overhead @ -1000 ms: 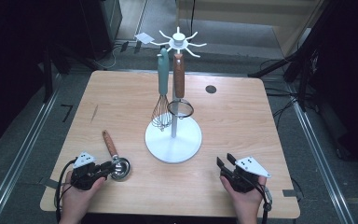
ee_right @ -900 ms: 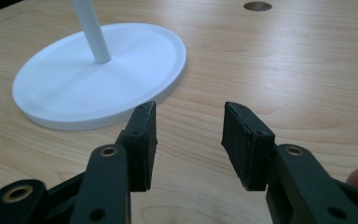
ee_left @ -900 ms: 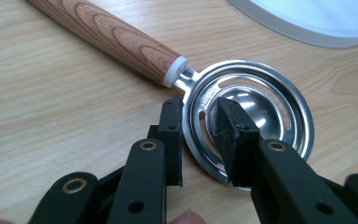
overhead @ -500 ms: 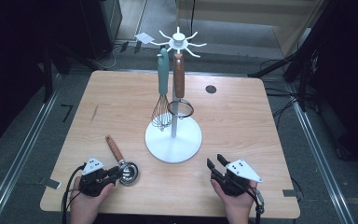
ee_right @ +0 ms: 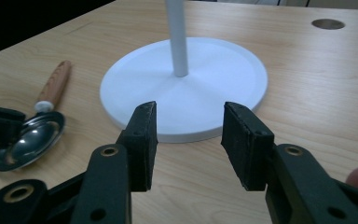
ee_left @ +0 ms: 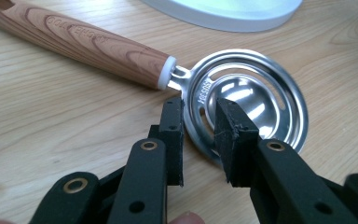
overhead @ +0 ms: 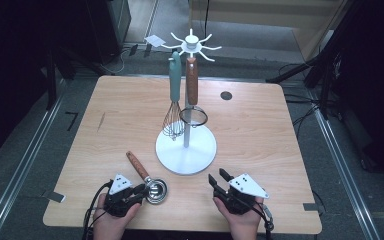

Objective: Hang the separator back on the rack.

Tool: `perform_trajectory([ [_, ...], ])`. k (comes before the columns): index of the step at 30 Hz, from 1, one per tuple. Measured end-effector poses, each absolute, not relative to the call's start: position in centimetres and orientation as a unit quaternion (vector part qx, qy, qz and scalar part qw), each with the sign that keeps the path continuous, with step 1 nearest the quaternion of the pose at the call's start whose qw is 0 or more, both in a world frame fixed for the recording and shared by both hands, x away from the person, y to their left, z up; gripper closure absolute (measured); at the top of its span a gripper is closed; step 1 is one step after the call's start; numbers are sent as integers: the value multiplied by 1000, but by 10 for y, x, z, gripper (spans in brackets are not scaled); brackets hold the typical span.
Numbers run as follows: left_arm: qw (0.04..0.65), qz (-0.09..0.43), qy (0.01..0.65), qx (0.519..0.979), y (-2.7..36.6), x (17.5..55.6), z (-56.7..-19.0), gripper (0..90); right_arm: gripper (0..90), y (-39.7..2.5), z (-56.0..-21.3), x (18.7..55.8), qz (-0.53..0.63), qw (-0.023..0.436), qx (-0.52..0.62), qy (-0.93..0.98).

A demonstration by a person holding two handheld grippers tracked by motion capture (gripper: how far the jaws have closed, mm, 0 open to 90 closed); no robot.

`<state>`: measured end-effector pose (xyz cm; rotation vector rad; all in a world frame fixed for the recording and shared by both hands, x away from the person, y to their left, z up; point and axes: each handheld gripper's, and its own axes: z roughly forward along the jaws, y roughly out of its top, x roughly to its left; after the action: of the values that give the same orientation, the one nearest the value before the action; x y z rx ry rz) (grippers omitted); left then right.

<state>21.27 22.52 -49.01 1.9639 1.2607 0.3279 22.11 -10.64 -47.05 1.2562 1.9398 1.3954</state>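
Pale wood surface (overhead: 260, 135), dark room beyond its far edge. Landmark: white rack base (overhead: 185, 148), mid-surface.

Nearest the person, left of the base: left hand-held gripper (overhead: 139, 192). The left gripper view (ee_left: 199, 122) shows its jaws set either side of the steel rim of the egg separator (ee_left: 247, 100), narrow gap, pads at or just off the metal; firm contact cannot be told. High view gives the separator (overhead: 147, 179) lying flat, bowl toward the person, wooden handle (overhead: 137, 165) angling away to the left, just beside the base.

Right of the base, near edge: right hand-held gripper (overhead: 219, 179), jaws spread, holding nothing. The right gripper view (ee_right: 186, 119) puts them level with the base rim (ee_right: 186, 91), apart from it, pole (ee_right: 177, 37) rising behind.

Farther, high view: whisk (overhead: 174, 102) with teal handle and a small strainer (overhead: 193, 112) with brown handle hang side by side from the rack's top arms (overhead: 191, 44). Round dark hole (overhead: 226, 95) in the surface right of the rack.
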Motion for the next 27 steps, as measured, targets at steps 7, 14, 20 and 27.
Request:
perform_trajectory([
  [7, 393, 112, 497, 766, 211, 211, -491, 727, 571, -84, -472, 214, 506, 201, 430, 720],
  [14, 400, 105, 499, 761, 203, 210, -492, 697, 598, -62, -476, 207, 507, 176, 413, 736],
  [20, 403, 96, 494, 765, 195, 208, -493, 688, 787, -46, -482, 206, 504, 148, 395, 754],
  [27, 405, 90, 479, 773, 185, 205, -493, 680, 890, -30, -492, 207, 482, 136, 389, 773],
])
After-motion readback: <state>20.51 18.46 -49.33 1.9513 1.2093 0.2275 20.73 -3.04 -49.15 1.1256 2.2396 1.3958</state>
